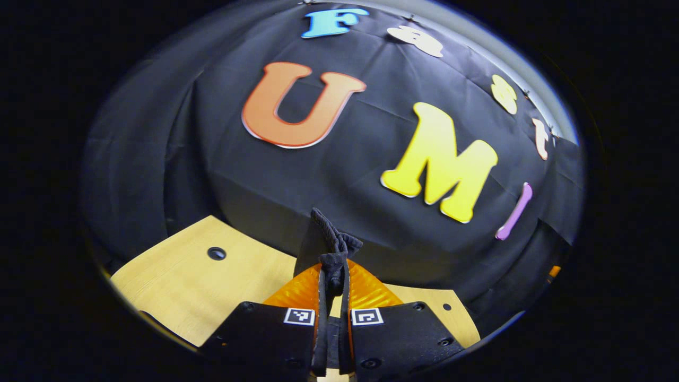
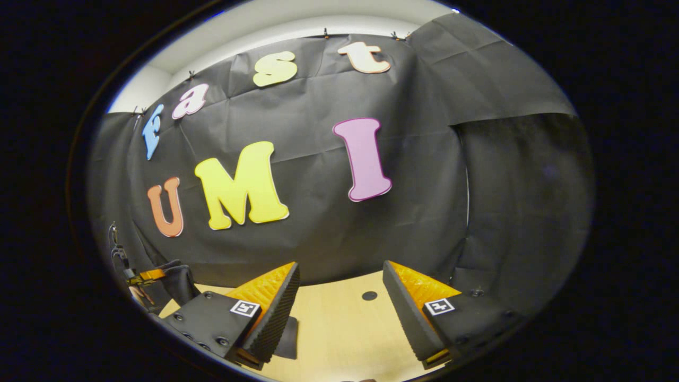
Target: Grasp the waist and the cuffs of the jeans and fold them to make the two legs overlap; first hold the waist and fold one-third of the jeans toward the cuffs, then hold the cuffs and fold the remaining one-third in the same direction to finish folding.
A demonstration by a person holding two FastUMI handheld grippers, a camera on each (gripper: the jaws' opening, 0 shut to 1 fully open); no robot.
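Dark denim of jeans (image 1: 330, 249) pinched between closed fingers of left gripper (image 1: 333, 286), bunch sticking up above wooden table (image 1: 185, 281) — right gripper (image 2: 339, 297) spread wide, nothing held, over table; dark cloth at its left finger.

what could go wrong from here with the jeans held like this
1. The left hand-held gripper pinches only a thin bunched edge of the jeans, so the fabric could slip out as it moves.
2. The right hand-held gripper is open and holds nothing above the wooden table, so the jeans hang from one point and may twist or fold unevenly.
3. Dark fabric droops near the table's edge and could drag.
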